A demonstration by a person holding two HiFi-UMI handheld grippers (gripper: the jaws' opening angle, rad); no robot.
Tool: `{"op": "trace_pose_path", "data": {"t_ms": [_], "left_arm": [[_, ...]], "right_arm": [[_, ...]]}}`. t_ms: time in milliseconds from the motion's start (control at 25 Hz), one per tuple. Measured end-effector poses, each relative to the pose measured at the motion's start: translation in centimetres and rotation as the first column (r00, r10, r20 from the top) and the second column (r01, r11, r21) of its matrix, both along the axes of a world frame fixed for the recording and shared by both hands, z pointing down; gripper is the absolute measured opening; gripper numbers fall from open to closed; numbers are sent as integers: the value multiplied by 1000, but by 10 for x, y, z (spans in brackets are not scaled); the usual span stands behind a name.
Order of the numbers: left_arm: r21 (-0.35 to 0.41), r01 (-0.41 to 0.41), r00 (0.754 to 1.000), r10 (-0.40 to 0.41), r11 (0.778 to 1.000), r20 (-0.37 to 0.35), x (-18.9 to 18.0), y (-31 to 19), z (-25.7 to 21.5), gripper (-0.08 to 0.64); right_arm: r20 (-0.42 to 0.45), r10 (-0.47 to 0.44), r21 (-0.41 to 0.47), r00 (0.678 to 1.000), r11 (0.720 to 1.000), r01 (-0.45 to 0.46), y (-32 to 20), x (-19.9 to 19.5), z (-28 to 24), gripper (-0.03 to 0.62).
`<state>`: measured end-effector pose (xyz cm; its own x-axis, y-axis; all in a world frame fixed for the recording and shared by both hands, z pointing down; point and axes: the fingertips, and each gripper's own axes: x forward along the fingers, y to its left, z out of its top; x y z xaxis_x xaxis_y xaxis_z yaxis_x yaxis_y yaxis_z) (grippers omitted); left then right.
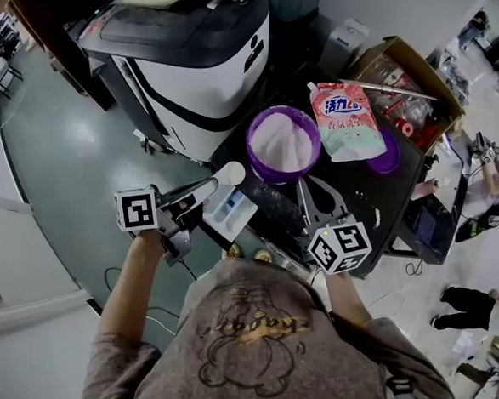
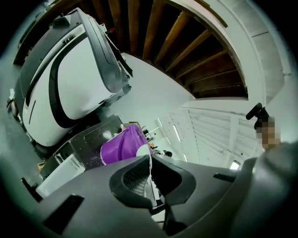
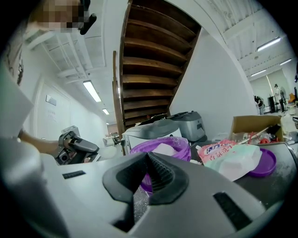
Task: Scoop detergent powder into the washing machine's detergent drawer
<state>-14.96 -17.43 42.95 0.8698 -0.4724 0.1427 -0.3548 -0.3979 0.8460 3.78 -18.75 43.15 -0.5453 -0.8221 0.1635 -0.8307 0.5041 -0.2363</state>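
The white scoop was just beside the drawer, at 8 o'clock from the purple tub of powder. The left gripper pinched its thin handle. The right gripper, at 6 o'clock from the tub, was squeezed together on nothing.

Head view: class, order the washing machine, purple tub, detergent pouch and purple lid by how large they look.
1. washing machine
2-3. purple tub and detergent pouch: look alike, not ranked
4. purple lid, partly hidden by the pouch
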Motion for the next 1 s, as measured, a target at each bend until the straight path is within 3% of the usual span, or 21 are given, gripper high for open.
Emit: {"op": "trace_pose_path", "data": {"t_ms": [240, 520, 720, 1000], "left_arm": [[-2, 13, 1000, -13, 1000, 18, -3, 11, 22, 25], [-23, 46, 995, -44, 999, 92, -4, 21, 61, 25], [-47, 21, 984, -13, 999, 179, -1, 33, 93, 25], [-49, -18, 947, 33, 999, 321, 4, 46, 126, 25]], "right_arm": [[5, 10, -11, 1000, 1000, -10, 6, 0, 5, 3], [8, 10, -27, 1000, 1000, -9, 11, -1, 11, 3], [7, 13, -31, 1000, 999, -12, 11, -3, 10, 3], [7, 21, -36, 1000, 999, -21, 15, 1, 13, 3]]}}
